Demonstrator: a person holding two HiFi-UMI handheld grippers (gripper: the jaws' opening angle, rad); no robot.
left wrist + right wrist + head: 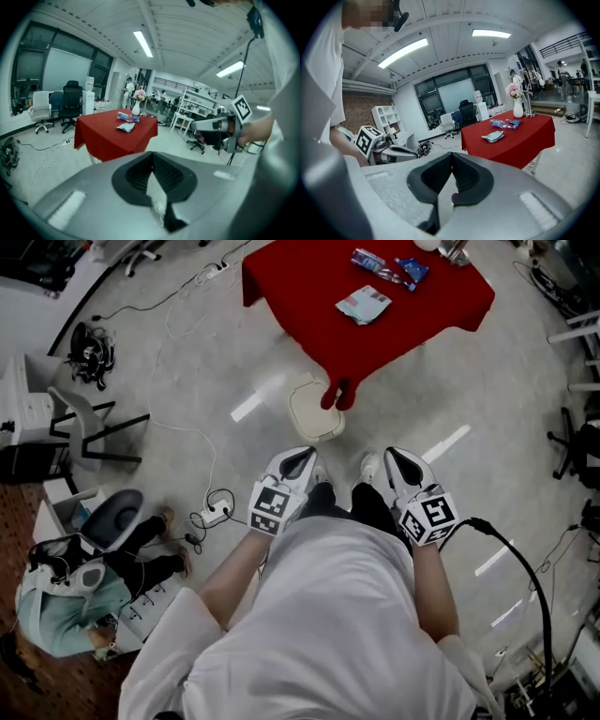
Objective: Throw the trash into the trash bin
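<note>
A person in a white shirt stands on the shiny floor and holds one gripper in each hand, low in front of the body. The left gripper [302,454] is clenched, with its two jaws pressed together at the tips and nothing between them. The right gripper [398,456] is clenched too, and it holds nothing. The two grippers are side by side and a little apart, and both point toward the red tabletop [300,287] ahead.

The trash lies on that tabletop. A crumpled wrapper [364,304] sits near the middle. A plastic bottle [375,264] lies farther back, and a blue packet [412,270] lies just beside the bottle. A white vase with pink flowers [518,108] stands at the far edge.

The white trash bin [314,411] stands on the floor, right by the near corner of the tabletop, between the tabletop and the grippers. Its lid is down.

Far to the left, another person [84,606] sits on the floor. A power strip [214,515] with its cables lies near that person.
</note>
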